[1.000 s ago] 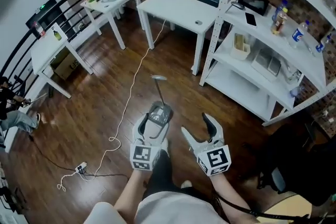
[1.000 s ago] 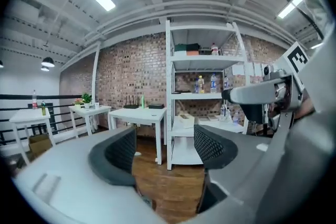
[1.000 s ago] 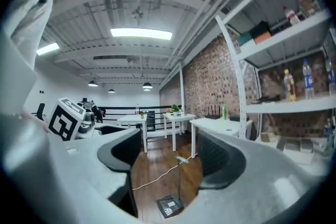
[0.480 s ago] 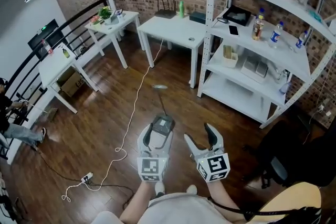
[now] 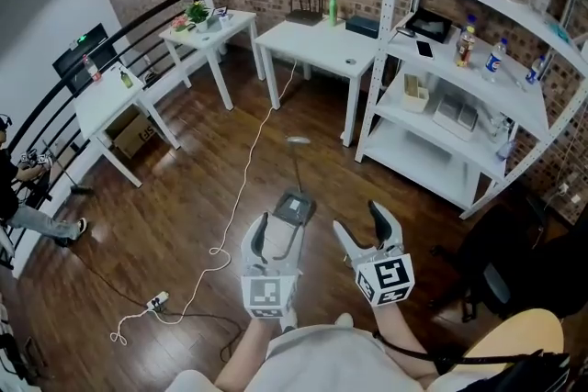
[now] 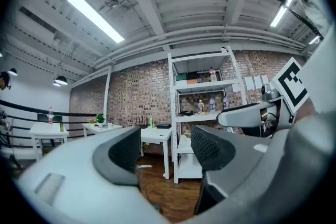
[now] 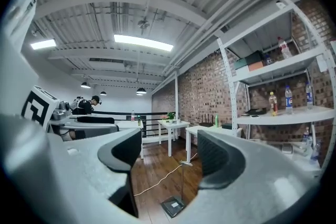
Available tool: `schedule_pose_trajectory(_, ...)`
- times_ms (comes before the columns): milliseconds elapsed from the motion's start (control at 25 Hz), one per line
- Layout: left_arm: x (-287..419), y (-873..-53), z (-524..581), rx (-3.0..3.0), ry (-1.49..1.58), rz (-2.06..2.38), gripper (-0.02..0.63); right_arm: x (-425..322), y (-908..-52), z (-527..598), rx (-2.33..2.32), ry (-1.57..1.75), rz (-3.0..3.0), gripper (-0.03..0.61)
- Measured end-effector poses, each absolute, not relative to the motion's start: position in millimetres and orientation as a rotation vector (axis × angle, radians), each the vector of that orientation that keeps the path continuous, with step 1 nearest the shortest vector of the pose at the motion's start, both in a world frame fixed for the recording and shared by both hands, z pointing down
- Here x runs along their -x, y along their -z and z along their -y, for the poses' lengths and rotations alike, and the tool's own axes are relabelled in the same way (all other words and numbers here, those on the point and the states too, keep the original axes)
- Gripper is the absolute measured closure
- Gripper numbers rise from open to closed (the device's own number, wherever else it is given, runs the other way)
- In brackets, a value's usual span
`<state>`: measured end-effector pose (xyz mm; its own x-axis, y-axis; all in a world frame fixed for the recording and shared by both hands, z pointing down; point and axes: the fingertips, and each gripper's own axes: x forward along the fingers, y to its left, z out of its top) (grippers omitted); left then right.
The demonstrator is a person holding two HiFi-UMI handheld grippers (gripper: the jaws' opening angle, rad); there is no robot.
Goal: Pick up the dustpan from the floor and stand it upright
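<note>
The dustpan (image 5: 292,207) stands by itself on the wooden floor, its grey pan low and its thin handle (image 5: 298,159) rising upright. It appears in the right gripper view as the dustpan (image 7: 173,206) low between the jaws. In the left gripper view only the handle top (image 6: 143,167) shows, far beyond the jaws. My left gripper (image 5: 277,230) hovers just short of the pan, jaws closing with nothing between the pads. To its right my right gripper (image 5: 363,229) is open and empty. Both point level.
A white shelf unit (image 5: 441,133) with bottles stands at the right, and white tables (image 5: 322,46) stand along the brick wall. A white cable (image 5: 241,188) runs over the floor to a power strip (image 5: 154,300). A black chair (image 5: 501,280) is near right. A person (image 5: 23,197) is at far left.
Both grippers have drawn back from the dustpan and risen. The left jaws have narrowed a little. The dustpan stays standing on the floor.
</note>
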<state>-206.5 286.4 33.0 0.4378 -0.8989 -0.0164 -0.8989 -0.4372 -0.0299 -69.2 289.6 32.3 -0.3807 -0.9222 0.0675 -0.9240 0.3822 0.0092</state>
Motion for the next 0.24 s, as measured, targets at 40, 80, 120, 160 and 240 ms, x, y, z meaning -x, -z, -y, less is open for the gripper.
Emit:
schedule_pose_trajectory(40, 210, -30, -287, 2.631, -0.008, -1.649, 0.311, 72, -32, -290, -1.711, -0.043, 2.558, 0.261)
schedule_pose_trajectory(80, 214, -27, -289, 2.626, -0.016, -1.649, 0.311, 74, -31, -291, -1.713, -0.036, 2.555, 0.261)
schedule_pose_trajectory(120, 216, -25, -290, 2.621, -0.021, -1.646, 0.311, 76, -29, -292, -1.718, -0.029, 2.553, 0.261)
schedule_pose_trajectory(160, 219, -24, -291, 2.616, -0.022, -1.64, 0.311, 77, -28, -293, -1.724, -0.021, 2.552, 0.261)
schedule_pose_trajectory(240, 223, -22, -293, 2.605, -0.022, -1.625, 0.311, 79, -24, -293, -1.739, -0.004, 2.549, 0.261)
